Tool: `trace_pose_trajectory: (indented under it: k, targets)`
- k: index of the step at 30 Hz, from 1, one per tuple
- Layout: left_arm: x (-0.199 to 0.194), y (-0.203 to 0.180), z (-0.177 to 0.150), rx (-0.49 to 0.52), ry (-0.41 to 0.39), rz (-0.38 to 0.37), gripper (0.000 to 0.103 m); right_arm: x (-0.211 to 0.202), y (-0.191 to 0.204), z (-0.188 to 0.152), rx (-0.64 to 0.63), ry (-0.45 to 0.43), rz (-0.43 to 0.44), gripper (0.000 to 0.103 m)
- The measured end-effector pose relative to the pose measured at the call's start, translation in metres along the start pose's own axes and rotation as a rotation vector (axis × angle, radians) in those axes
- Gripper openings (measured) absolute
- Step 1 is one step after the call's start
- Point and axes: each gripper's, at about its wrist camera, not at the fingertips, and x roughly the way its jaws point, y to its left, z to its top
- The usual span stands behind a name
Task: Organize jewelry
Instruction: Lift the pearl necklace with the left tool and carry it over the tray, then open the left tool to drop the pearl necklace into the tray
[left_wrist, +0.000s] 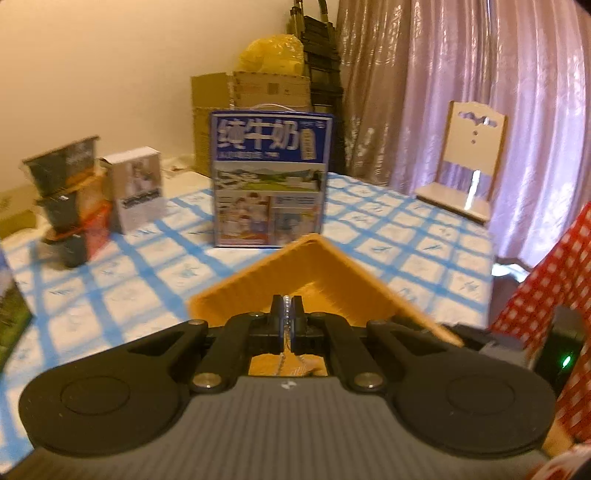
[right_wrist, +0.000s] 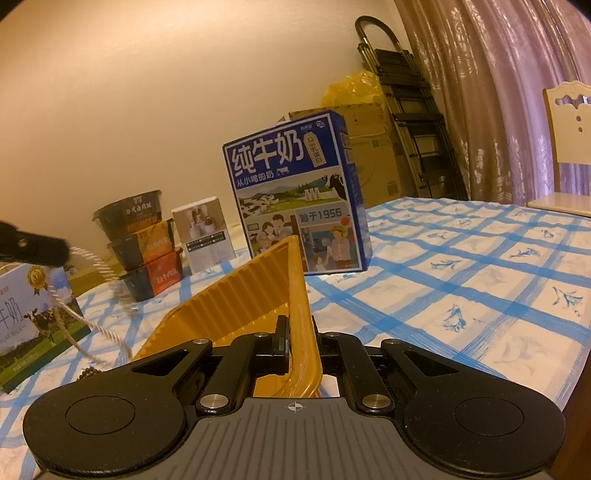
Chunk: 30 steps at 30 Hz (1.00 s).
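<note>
L gripper (left_wrist: 287, 308): jaws are pressed together, w/ a thin beaded chain (left_wrist: 286, 317) pinched between the pads; the chain is seen running up over the fingertips and hanging down behind them toward the camera, above the yellow tray (left_wrist: 334, 271). In the R wrist view the same gripper (right_wrist: 62, 254) is seen at far left, blurred, w/ the chain (right_wrist: 98, 262) trailing down from it in a loop toward the tablecloth (right_wrist: 461, 295); a small cluster of dark beads (right_wrist: 88, 373) is seen lying on the cloth near the camera, left of the tray.

R gripper (right_wrist: 299, 339): jaws are closed on the near rim of the yellow tray (right_wrist: 236, 306), which is held tilted, far corner raised. The tray is ribbed on its walls; its inside is mostly hidden from the R view, and in the L view no contents can be made out apart from the chain hanging over it.

Farther back on the cloth: a blue milk carton box (right_wrist: 295, 195) upright at centre, a small white box (right_wrist: 203, 230) to its left, then a stack of three dark lidded food tubs (right_wrist: 142, 240). Another milk box (right_wrist: 33, 321) is at near left. Contents of these can't be told.
</note>
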Motion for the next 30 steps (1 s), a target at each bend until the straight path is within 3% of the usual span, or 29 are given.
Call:
trace_pose_trajectory:
  k: [10, 16, 25, 30]
  targets:
    - [0.044, -0.032, -0.015, -0.054, 0.09, -0.089, 0.003, -0.001, -0.001, 0.0, 0.007, 0.003, 0.001, 0.007]
    - [0.051, -0.036, -0.018, -0.058, 0.09, -0.103, 0.01, -0.001, -0.002, -0.001, 0.013, 0.009, -0.001, 0.007]
    - [0.031, -0.013, -0.016, -0.066, 0.054, -0.036, 0.018, -0.001, -0.003, -0.001, 0.011, 0.009, -0.002, 0.007]
    - [0.017, 0.013, -0.023, -0.068, 0.069, 0.044, 0.019, -0.001, -0.004, -0.001, 0.01, 0.01, -0.003, 0.007]
